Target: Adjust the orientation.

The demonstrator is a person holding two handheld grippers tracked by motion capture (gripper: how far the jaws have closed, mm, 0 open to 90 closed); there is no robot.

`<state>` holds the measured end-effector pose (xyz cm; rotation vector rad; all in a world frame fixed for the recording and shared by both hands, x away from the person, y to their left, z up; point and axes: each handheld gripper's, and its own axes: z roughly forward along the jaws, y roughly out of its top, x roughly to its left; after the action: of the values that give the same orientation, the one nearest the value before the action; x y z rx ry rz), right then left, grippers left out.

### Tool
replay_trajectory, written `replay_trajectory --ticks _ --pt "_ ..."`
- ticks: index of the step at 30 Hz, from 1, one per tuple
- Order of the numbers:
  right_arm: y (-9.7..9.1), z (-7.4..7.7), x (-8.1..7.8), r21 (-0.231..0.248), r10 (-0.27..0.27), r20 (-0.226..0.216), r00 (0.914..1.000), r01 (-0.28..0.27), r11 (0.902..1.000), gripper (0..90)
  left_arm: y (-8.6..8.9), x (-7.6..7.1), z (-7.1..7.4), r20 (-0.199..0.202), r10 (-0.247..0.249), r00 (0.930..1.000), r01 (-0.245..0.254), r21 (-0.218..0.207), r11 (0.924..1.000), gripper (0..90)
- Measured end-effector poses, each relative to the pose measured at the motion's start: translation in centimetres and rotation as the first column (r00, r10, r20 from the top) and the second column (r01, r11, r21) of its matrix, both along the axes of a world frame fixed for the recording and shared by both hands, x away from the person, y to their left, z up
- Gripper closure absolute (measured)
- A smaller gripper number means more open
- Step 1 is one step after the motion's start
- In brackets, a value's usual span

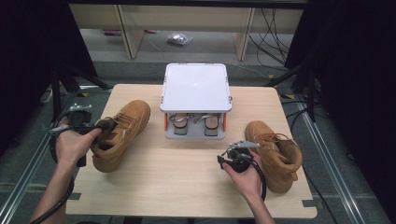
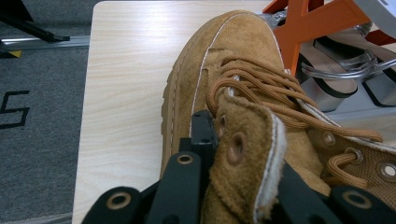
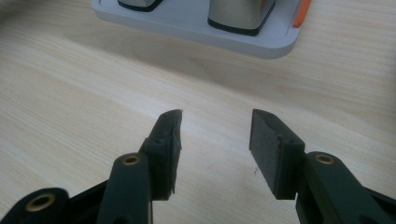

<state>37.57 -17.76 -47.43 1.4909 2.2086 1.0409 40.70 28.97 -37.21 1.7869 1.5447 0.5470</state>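
A tan suede lace-up boot (image 1: 122,133) lies on the left of the wooden table (image 1: 187,182), toe pointing away. My left gripper (image 1: 100,125) is shut on the upper edge of its ankle flap; in the left gripper view the black jaws (image 2: 243,144) pinch the eyelet flap of the boot (image 2: 233,70). A second matching boot (image 1: 275,154) stands at the right. Just left of it, my right gripper (image 1: 227,154) hovers low over bare wood. In the right gripper view its jaws (image 3: 215,126) stand open with nothing between them.
A grey two-level shoe rack (image 1: 196,100) with orange posts stands at the table's far middle. A pair of silver-strapped sandals (image 1: 194,122) sits on its lower shelf, whose front edge (image 3: 196,28) lies ahead of the right gripper. Dark stands and cables flank the table.
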Motion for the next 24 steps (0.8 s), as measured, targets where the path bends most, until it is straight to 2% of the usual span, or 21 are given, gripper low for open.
replay_trajectory --ticks 3,4,5,6,8,9,11,13,14,17,18,19,20,22,24 --pt "0.1 0.1 -0.2 -0.005 -0.032 -0.011 0.9994 0.032 0.9995 53.9 -0.2 0.2 0.2 0.007 0.0 1.0 0.0 0.004 1.0 85.1" --pt "0.1 0.2 -0.3 0.011 -0.036 -0.017 0.9992 0.036 0.9993 53.9 -0.2 0.2 0.2 0.01 0.001 0.9999 -0.001 0.005 1.0 85.1" --pt "-0.2 0.1 -0.1 -0.009 -0.009 0.014 0.9999 0.009 0.9999 53.9 -0.3 0.3 0.4 0.005 -0.001 1.0 0.001 0.011 0.9999 85.1" --pt "-0.2 0.1 -0.1 -0.012 -0.008 0.016 0.9998 0.008 0.9999 53.9 -0.3 0.3 0.4 0.014 -0.001 0.9999 0.001 0.008 1.0 85.1" --pt "-0.3 0.1 -0.2 0.008 -0.014 0.0 0.9999 0.014 0.9999 53.9 -0.3 0.4 0.5 0.007 -0.001 1.0 0.001 0.005 1.0 85.1" --pt "-0.4 0.1 -0.1 0.002 -0.007 0.015 0.9999 0.007 1.0 53.9 -0.4 0.4 0.5 0.007 0.001 1.0 -0.001 0.004 1.0 85.1" --pt "-0.2 0.3 -0.4 0.012 -0.035 -0.015 0.9993 0.035 0.9993 53.9 -0.4 0.5 0.5 0.016 0.002 0.9999 -0.002 0.001 1.0 85.1" --pt "-0.4 0.3 -0.3 -0.002 -0.028 -0.008 0.9996 0.028 0.9996 53.9 -0.5 0.5 0.6 0.014 -0.001 0.9999 0.001 0.005 1.0 85.1" --pt "-0.5 0.2 -0.2 -0.009 -0.017 0.013 0.9998 0.017 0.9998 53.9 -0.5 0.5 0.7 0.009 -0.002 1.0 0.002 0.009 1.0 85.1" --pt "-0.5 0.2 -0.3 -0.005 -0.02 0.011 0.9997 0.02 0.9998 53.9 -0.5 0.6 0.7 0.013 -0.004 0.9999 0.003 0.004 1.0 85.1" --pt "-0.4 0.0 -0.3 0.02 -0.019 0.014 0.9997 0.019 0.9996 53.9 -0.5 0.6 0.8 0.014 -0.004 0.9999 0.004 0.006 1.0 85.1" --pt "-0.3 0.2 -0.5 0.014 -0.04 -0.008 0.9992 0.04 0.9991 53.9 -0.6 0.6 0.8 0.019 -0.002 0.9998 0.002 0.003 1.0 85.0" --pt "-0.6 0.1 -0.3 -0.009 -0.016 0.016 0.9997 0.016 0.9998 53.9 -0.5 0.6 0.9 0.014 -0.003 0.9999 0.003 0.005 1.0 85.1" --pt "-0.5 0.1 -0.4 0.005 -0.029 -0.002 0.9996 0.029 0.9996 53.9 -0.6 0.7 1.0 0.021 -0.002 0.9998 0.002 0.003 1.0 85.1" --pt "-0.4 0.1 -0.5 0.011 -0.033 -0.002 0.9995 0.033 0.9994 53.9 -0.6 0.7 1.2 0.027 -0.002 0.9996 0.002 0.003 1.0 85.1"
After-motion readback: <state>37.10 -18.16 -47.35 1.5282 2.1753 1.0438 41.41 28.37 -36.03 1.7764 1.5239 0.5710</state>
